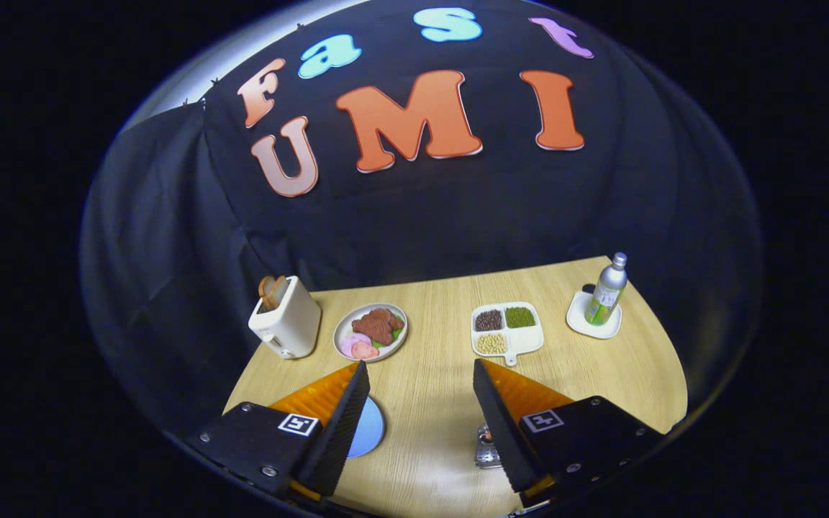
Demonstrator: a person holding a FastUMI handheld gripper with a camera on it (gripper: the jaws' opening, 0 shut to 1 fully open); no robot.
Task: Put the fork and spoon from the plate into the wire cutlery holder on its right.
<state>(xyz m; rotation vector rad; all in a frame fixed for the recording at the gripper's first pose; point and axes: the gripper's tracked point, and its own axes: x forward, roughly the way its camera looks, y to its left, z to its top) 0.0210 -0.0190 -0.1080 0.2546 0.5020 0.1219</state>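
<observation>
Two jaws stand wide apart above the wooden counter (429, 403), holding nothing, with bare wood between them. Under the left jaw a blue plate (370, 428) peeks out; no fork or spoon can be made out on the part that shows. Beside the right jaw, low down, a bit of shiny wire holder (485, 447) shows, mostly hidden. Beyond the jaws stand a white toaster (286, 320) with bread in its slot, just beside it a plate of meat and ham (370, 331), then a divided tray of beans (506, 329), and farther right a bottle (607, 291) upright on a small white dish (593, 322).
</observation>
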